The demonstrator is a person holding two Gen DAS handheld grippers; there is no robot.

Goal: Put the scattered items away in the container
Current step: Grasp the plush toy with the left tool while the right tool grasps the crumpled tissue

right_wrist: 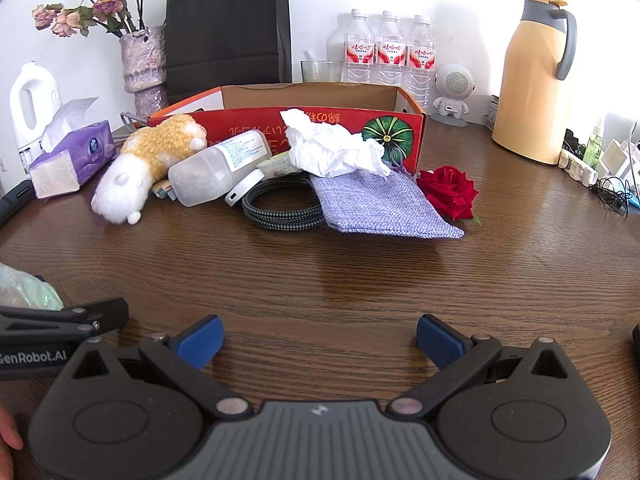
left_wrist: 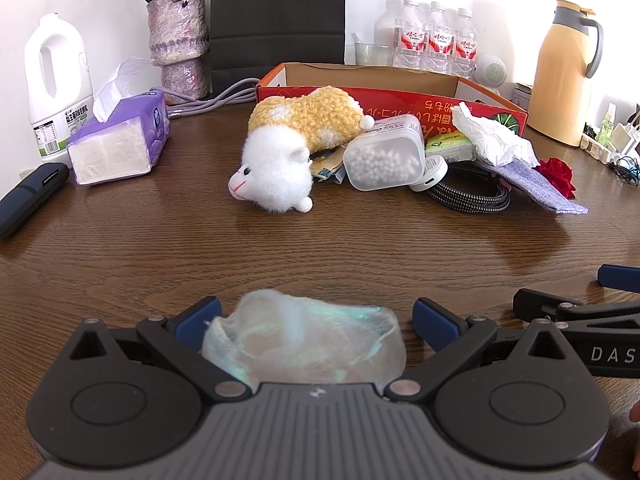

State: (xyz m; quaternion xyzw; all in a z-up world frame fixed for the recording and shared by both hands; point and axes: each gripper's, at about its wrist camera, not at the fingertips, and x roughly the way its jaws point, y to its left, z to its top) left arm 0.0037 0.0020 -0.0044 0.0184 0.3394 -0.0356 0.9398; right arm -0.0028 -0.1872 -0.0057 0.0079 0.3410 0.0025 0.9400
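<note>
A red cardboard box (left_wrist: pixel 400 98) (right_wrist: pixel 248 124) stands open at the table's back. Piled before it are a yellow-and-white plush toy (left_wrist: pixel 296 140) (right_wrist: pixel 136 168), a clear tub of cotton swabs (left_wrist: pixel 382 160) (right_wrist: pixel 212 168), a crumpled white tissue (left_wrist: pixel 492 136) (right_wrist: pixel 332 148), a coiled braided cable (left_wrist: pixel 468 196) (right_wrist: pixel 280 208), a grey-blue cloth pouch (left_wrist: pixel 544 188) (right_wrist: pixel 376 204) and a red rose (left_wrist: pixel 558 176) (right_wrist: pixel 450 192). My left gripper (left_wrist: pixel 316 312) is open near the front edge, and a translucent shimmering plastic wad (left_wrist: pixel 304 340) (right_wrist: pixel 24 288) lies loosely between its fingers. To its right, my right gripper (right_wrist: pixel 320 332) is open and empty.
On the left are a purple tissue pack (left_wrist: pixel 120 144), a white jug (left_wrist: pixel 56 80) and a vase of dried flowers (left_wrist: pixel 180 48). Water bottles (right_wrist: pixel 388 52), a small robot figure (right_wrist: pixel 452 92) and a yellow thermos (right_wrist: pixel 536 80) line the back right. Bare wood separates grippers and pile.
</note>
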